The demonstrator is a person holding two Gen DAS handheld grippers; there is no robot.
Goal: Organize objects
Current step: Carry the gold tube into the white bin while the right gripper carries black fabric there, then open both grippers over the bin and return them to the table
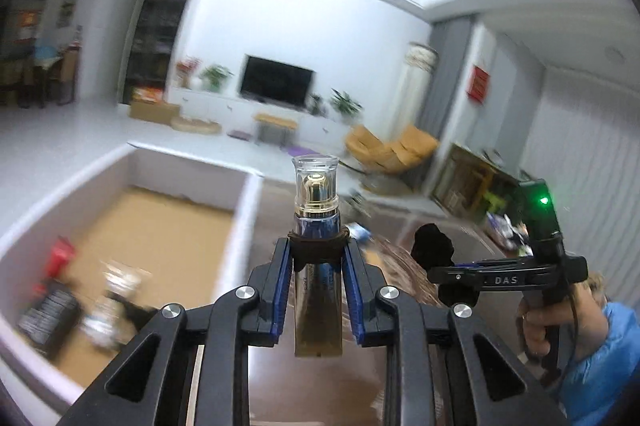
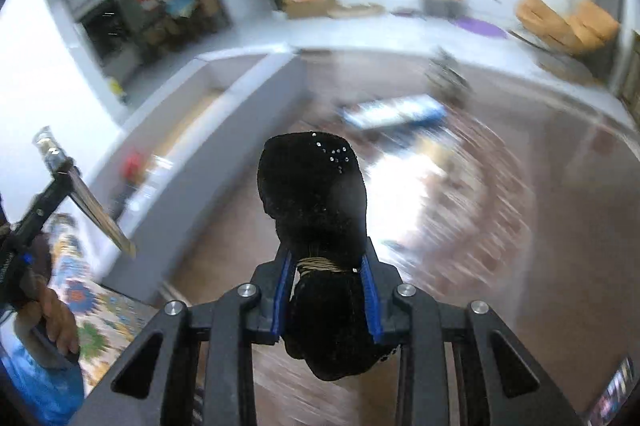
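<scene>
My left gripper point(image 1: 318, 258) is shut on a cosmetic tube point(image 1: 317, 210) with a clear cap, a blue neck and a gold-brown body, held cap forward above the brown table point(image 1: 320, 386). In the right wrist view the same tube point(image 2: 86, 204) shows at far left in that gripper. My right gripper point(image 2: 328, 266) is shut on a black velvet pouch point(image 2: 312, 186) tied with pale cord. From the left wrist view the pouch point(image 1: 434, 246) pokes out of the right gripper at right, held by a hand point(image 1: 560, 322) in a blue sleeve.
A white box point(image 1: 120, 162) with a cardboard floor stands left of the table, holding a red item point(image 1: 60, 258) and dark packets point(image 1: 48, 310). A blue-white package point(image 2: 392, 110) lies blurred on the table ahead. A patterned cloth point(image 2: 96, 310) is at lower left. Living room behind.
</scene>
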